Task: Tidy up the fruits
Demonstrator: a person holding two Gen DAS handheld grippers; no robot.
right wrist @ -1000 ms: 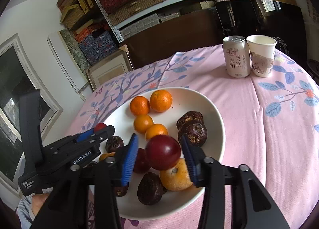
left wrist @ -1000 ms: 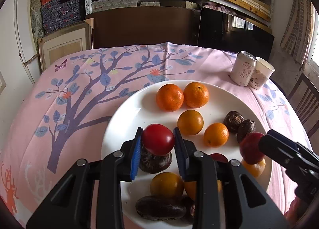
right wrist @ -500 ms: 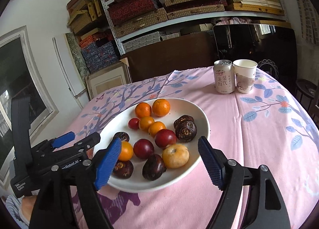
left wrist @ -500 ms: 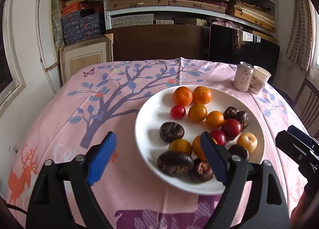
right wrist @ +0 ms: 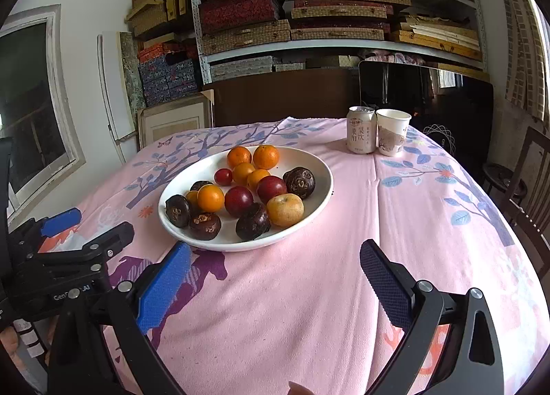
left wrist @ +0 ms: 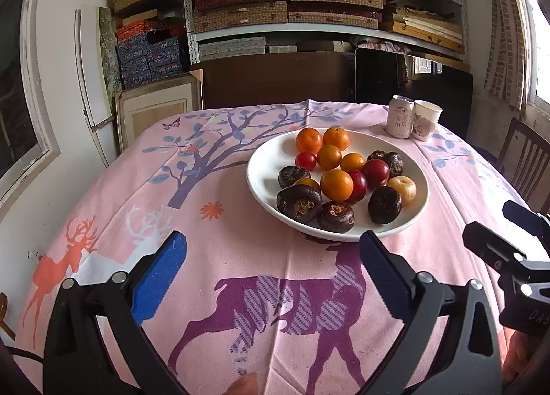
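Hovering short of plate (left wrist: 261, 185): left gripper (left wrist: 273, 271), right gripper (right wrist: 275, 278) both spread, empty. Approach 1 fruit squarely; avoid neighbours.

Lived-in home room doubling as storage, round table under a pink deer-and-tree printed cloth (left wrist: 261, 257), white metal shelving (right wrist: 330, 41) stacked with woven and fabric-covered boxes, framed panels (right wrist: 172, 120) leaning against the wall, dark wooden chair (left wrist: 526, 154) alongside
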